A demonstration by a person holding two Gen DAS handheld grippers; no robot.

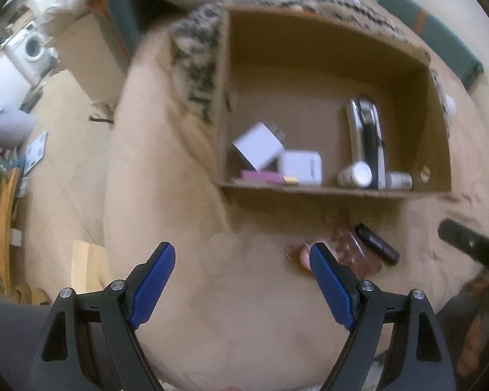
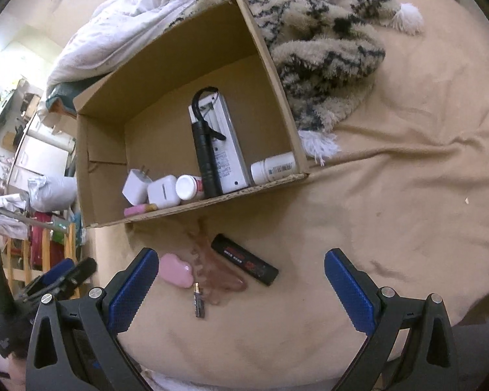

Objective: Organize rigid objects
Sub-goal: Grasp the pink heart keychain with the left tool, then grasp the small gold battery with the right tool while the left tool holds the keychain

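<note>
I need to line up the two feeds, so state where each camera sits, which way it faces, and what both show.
Left wrist: on the left gripper, facing steeply down at the cardboard box; its open blue fingers show.
Right wrist: on the right gripper, facing down at the box; its open fingers show.
Shared: box, black bar, tan bedding.

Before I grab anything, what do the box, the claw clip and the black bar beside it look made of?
The box: plain brown corrugated cardboard, matte; the raw cut edge along its front wall shows it. The claw clip: translucent pinkish-brown, glossy, probably hard plastic, since the bedcover shows through it. The black bar: smooth, slightly shiny black casing with red print, likely plastic, though metal can't be ruled out.
</note>
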